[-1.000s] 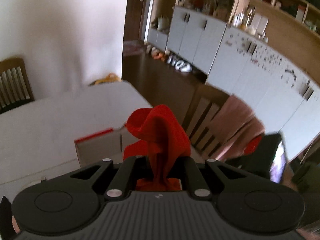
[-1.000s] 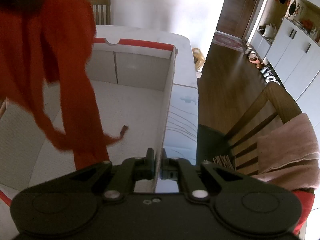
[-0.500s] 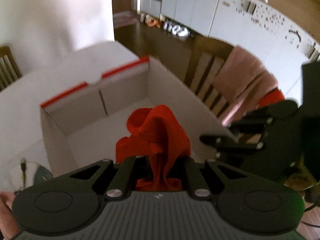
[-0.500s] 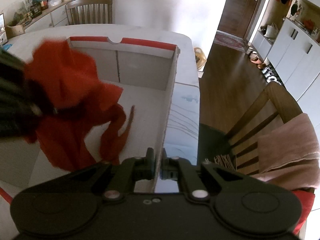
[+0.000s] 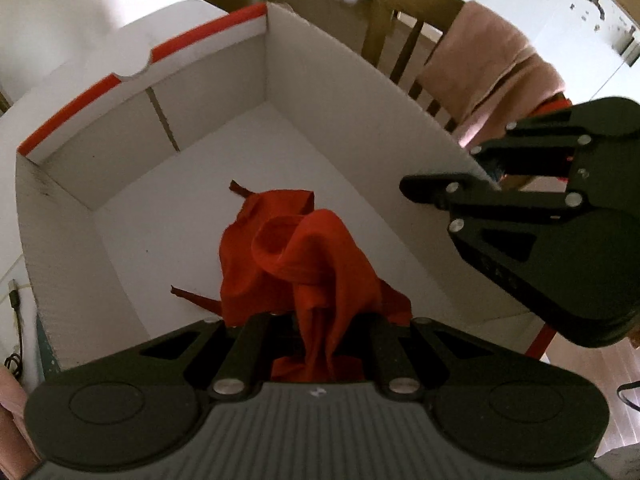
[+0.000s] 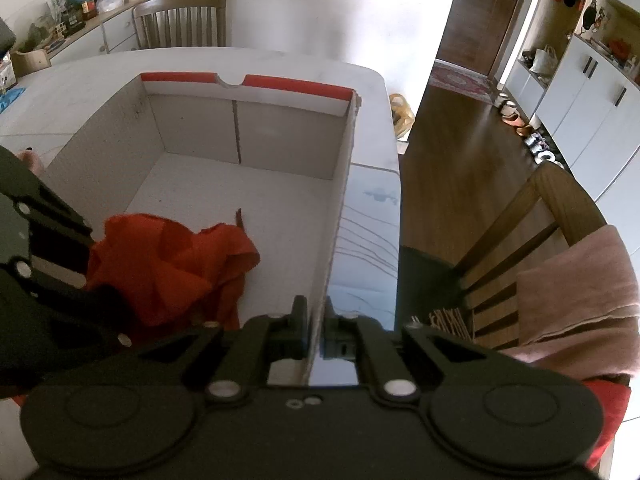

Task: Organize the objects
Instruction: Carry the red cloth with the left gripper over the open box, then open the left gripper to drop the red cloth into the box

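Observation:
A red cloth (image 5: 304,264) hangs from my left gripper (image 5: 318,328), which is shut on it, and its lower folds rest on the floor of a white cardboard box (image 5: 224,92) with a red-edged flap. The cloth also shows in the right wrist view (image 6: 172,264) at the box's near left. My right gripper (image 6: 316,328) is shut on the box's right wall (image 6: 340,200) near its front corner. The right gripper also shows in the left wrist view (image 5: 448,188) on that wall.
The box stands on a white table (image 6: 280,64). A wooden chair (image 6: 540,216) with a pink towel (image 6: 580,292) stands to the right of the table. Another chair (image 6: 180,20) stands at the far side. A cable (image 5: 14,300) lies left of the box.
My left gripper has gone down into the box with the red cloth, which now touches the box floor. My right gripper has stayed on the box wall.

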The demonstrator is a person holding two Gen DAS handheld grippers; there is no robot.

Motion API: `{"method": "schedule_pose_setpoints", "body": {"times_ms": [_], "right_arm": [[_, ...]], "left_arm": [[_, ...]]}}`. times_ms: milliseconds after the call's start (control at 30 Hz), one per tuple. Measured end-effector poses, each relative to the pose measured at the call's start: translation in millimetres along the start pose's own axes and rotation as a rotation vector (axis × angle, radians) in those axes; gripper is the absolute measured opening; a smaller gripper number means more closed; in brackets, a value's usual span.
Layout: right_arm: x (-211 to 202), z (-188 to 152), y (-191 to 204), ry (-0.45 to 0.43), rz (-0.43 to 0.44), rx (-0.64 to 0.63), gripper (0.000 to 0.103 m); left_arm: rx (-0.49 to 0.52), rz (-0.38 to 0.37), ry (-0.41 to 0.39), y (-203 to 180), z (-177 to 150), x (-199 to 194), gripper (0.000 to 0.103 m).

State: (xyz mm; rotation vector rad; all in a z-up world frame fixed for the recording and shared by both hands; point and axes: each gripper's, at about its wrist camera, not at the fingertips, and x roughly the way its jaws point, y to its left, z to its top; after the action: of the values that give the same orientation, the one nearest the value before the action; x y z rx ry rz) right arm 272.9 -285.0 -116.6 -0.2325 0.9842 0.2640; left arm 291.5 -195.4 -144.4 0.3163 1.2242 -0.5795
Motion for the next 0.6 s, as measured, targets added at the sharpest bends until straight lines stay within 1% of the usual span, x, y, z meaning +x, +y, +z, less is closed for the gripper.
{"method": "schedule_pose_setpoints", "body": {"times_ms": [100,233,300,333,367,433,467,500,600], "right_arm": [[0.2,-0.3,0.3,0.001,0.0,-0.002,0.005],[0.1,-0.5,-0.3,0.003,0.002,-0.002,0.005],[0.1,-0.6,-0.2,0.003,0.003,-0.001,0.005],[0.0,-0.8,0.1,0.003,0.003,-0.001,0.005],[0.1,-0.6,-0.2,0.002,0.002,-0.002,0.005],[0.2,-0.6,0.0,0.003,0.001,-0.004,0.005],[0.1,-0.9,0.1,0.003,0.001,-0.003,0.005],[0.1,-0.9,0.1,0.003,0.001,-0.003,0.005],[-0.4,-1.3,1.3,0.004,-0.002,-0.006,0.005]], "left_arm": [[0.024,0.009,0.025,-3.0,1.9,2.9,0.008],[0.035,0.019,0.026,-4.2,3.5,2.6,0.012],[0.041,0.022,0.02,-3.8,4.1,0.5,0.021],[0.047,0.021,0.013,-3.8,3.6,-2.9,0.023],[0.053,0.022,0.002,-3.8,3.0,-6.2,0.029],[0.056,0.03,-0.019,-2.7,1.9,-14.3,0.046],[0.056,0.036,-0.032,-2.1,1.2,-18.6,0.064],[0.057,0.046,-0.05,-1.6,0.1,-24.3,0.074],[0.053,0.047,-0.084,-0.2,-1.6,-37.2,0.075]]}}
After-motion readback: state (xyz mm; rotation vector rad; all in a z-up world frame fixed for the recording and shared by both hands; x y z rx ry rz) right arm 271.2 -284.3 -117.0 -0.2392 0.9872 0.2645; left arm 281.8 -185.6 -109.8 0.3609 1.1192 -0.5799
